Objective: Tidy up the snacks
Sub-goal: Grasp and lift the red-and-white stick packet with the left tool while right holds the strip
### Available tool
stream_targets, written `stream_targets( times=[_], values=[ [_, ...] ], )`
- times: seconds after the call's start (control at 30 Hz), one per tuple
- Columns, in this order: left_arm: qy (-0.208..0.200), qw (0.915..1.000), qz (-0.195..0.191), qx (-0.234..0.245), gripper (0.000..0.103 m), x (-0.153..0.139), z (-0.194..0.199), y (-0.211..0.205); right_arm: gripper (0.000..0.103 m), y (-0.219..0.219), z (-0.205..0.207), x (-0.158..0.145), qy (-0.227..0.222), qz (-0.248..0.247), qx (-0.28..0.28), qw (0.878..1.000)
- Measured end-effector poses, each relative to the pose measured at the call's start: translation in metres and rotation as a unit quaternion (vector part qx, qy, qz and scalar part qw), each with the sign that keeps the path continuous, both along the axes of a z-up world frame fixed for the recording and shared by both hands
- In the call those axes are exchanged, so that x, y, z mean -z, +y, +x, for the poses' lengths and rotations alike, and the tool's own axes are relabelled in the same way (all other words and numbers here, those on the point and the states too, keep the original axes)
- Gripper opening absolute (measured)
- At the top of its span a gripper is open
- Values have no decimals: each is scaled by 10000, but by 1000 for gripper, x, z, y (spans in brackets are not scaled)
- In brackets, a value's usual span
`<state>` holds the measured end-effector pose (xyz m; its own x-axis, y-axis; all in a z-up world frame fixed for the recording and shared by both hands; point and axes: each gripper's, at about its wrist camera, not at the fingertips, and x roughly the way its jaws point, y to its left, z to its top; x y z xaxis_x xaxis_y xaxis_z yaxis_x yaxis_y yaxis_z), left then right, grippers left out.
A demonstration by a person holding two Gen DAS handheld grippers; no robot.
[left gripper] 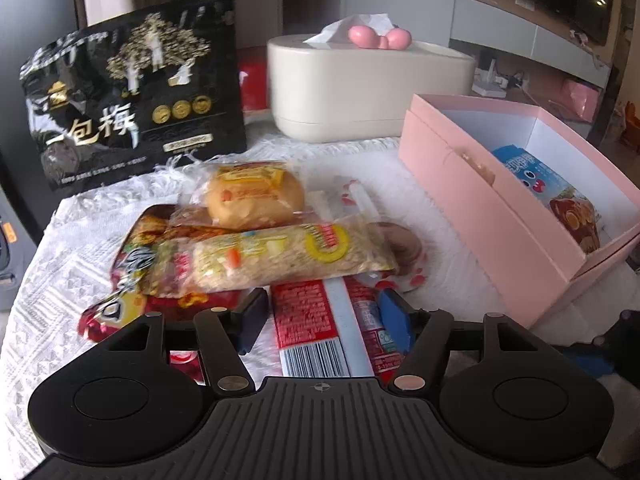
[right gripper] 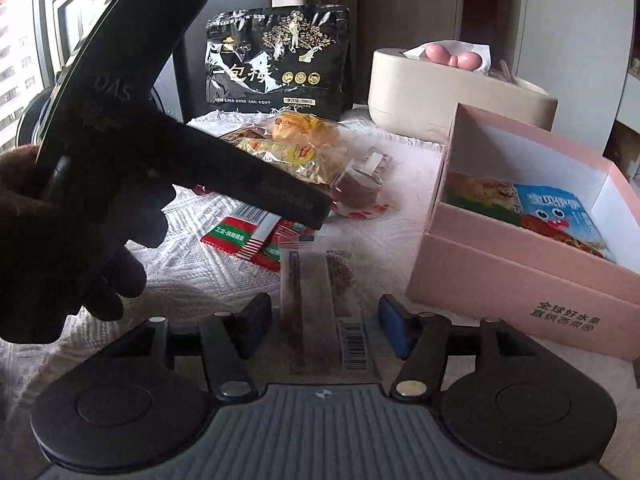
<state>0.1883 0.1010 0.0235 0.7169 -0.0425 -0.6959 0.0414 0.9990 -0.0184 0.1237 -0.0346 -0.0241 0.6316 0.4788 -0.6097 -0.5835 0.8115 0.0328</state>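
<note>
Your pink box, printed 全球好水果, holds only two packets so far, one of them a blue cartoon-faced one. Most snacks are still piled on the surface beside it: the black plum bag reading 一包梅, a bun, a noodle pack. Your left gripper is spread over a red barcoded pack; your right gripper is spread around a clear strip packet, neither pinching.

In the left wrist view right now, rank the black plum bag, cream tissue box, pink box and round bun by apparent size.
1. pink box, though it sits nearer the camera
2. black plum bag and cream tissue box: too alike to rank
3. round bun, clearly smallest
</note>
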Motion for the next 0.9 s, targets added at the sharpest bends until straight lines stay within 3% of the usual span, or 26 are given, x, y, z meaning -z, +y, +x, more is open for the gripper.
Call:
stream_targets(
  times=[0.17, 0.27, 0.43, 0.6, 0.9],
  values=[
    [-16, 9997, 157, -200, 70, -4, -19, 25, 61, 0, 0, 0, -2, -9, 16, 10000],
    [31, 9994, -115, -312, 72, -8, -21, 38, 61, 0, 0, 0, -3, -8, 24, 10000],
    [83, 9998, 127, 114, 72, -9, -2, 28, 62, 1, 0, 1, -11, -30, 49, 10000],
    [85, 9990, 59, 430, 76, -8, 17, 30, 63, 1, -1, 1, -12, -22, 87, 10000],
    [127, 9958, 81, 900, 76, -7, 6, 35, 64, 1, -1, 2, -12, -12, 101, 9999]
  ],
)
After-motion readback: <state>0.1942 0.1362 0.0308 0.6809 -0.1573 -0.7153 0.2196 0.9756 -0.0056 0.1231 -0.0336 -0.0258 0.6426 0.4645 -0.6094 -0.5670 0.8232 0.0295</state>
